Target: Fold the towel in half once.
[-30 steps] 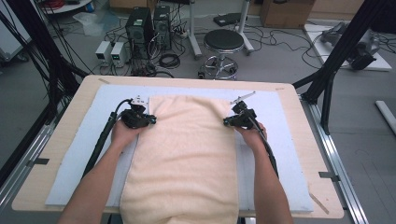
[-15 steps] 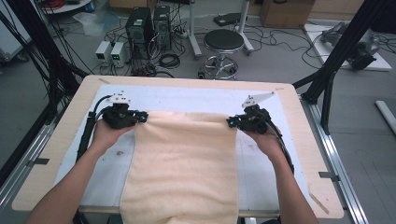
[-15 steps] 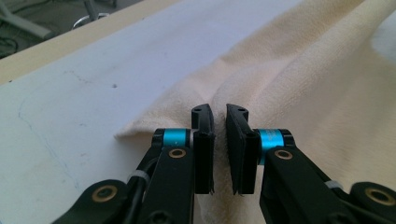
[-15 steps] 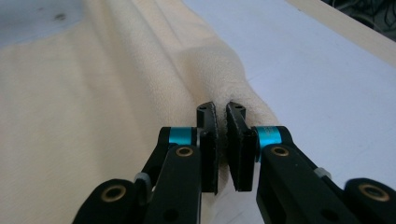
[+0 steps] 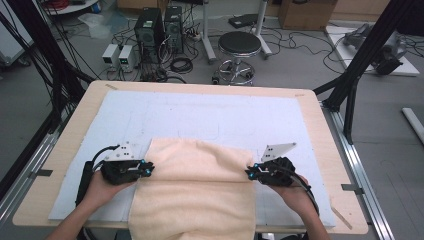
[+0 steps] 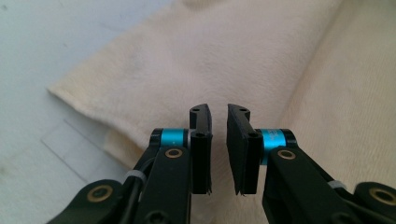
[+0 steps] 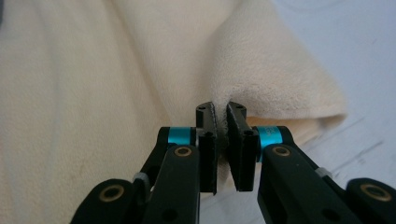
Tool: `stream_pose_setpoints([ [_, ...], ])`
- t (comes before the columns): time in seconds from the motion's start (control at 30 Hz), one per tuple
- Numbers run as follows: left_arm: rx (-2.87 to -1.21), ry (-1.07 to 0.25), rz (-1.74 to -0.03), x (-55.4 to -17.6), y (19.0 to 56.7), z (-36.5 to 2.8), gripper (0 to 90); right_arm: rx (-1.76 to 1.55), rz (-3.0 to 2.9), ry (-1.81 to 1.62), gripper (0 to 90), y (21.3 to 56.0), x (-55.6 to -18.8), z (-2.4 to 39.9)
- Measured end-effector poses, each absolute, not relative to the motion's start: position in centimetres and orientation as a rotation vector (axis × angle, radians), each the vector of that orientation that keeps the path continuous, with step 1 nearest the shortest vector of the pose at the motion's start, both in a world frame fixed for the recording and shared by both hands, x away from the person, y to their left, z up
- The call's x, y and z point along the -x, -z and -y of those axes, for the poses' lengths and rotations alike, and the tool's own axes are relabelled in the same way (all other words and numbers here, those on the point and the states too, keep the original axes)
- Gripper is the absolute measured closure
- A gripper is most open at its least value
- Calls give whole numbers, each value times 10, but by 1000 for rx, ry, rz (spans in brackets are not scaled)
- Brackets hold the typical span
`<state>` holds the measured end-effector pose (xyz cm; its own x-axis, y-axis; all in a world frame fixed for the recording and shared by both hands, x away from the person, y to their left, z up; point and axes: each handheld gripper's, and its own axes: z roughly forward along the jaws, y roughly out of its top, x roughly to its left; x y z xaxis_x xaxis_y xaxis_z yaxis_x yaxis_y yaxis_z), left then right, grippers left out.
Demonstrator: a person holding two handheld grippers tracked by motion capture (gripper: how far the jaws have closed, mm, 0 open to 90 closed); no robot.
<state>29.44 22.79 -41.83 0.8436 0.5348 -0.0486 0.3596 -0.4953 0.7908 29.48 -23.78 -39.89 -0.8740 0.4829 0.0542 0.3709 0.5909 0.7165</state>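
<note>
Cream towel (image 5: pixel 197 195) folded back on the counter (image 5: pixel 60 150), one hand-held gripper at each end of the fold.

High view: the towel lies on the pale blue mat (image 5: pixel 200 115) at the counter's near edge, the left hand-held gripper (image 5: pixel 145 169) and right hand-held gripper (image 5: pixel 250 173) level with the fold's two ends. Left gripper view: the left hand-held gripper (image 6: pixel 218 154) has just been opening, a narrow gap between its pads with no cloth in it, the towel (image 6: pixel 224 60) lying beyond. Right gripper view: the right hand-held gripper (image 7: pixel 222 140) is clenched on the towel's (image 7: pixel 261 79) folded corner, cloth pinched between its pads.
</note>
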Motion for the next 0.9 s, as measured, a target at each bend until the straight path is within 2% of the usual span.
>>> stream_pose_setpoints([
  [0.07, -2148, -217, -658, -296, 422, -233, 705, -742, -2694, -1142, 808, 409, -294, 239],
  [0.1, -2145, -210, -661, -297, 421, -234, 672, -753, -2698, -1136, 761, 412, -293, 239],
  [0.13, -2141, -217, -657, -297, 419, -236, 643, -755, -2712, -1133, 676, 414, -294, 239],
  [0.17, -2137, -225, -658, -298, 416, -237, 617, -758, -2713, -1129, 660, 414, -295, 240],
  [0.23, -2135, -242, -655, -300, 412, -239, 583, -757, -2700, -1150, 580, 410, -296, 242],
  [0.3, -2110, -267, -674, -304, 407, -241, 555, -780, -2675, -1170, 540, 405, -299, 245],
  [0.43, -2093, -297, -720, -314, 403, -241, 506, -816, -2615, -1173, 500, 393, -309, 250],
  [0.53, -2107, -289, -743, -325, 407, -239, 548, -853, -2603, -1127, 476, 392, -324, 248],
  [0.63, -2117, -315, -786, -337, 413, -236, 544, -899, -2595, -1117, 455, 397, -341, 245],
  [0.8, -2115, -264, -888, -360, 425, -238, 510, -917, -2592, -1112, 460, 405, -367, 236],
  [0.9, -2090, -289, -901, -368, 426, -239, 504, -929, -2610, -1095, 459, 409, -379, 232],
])
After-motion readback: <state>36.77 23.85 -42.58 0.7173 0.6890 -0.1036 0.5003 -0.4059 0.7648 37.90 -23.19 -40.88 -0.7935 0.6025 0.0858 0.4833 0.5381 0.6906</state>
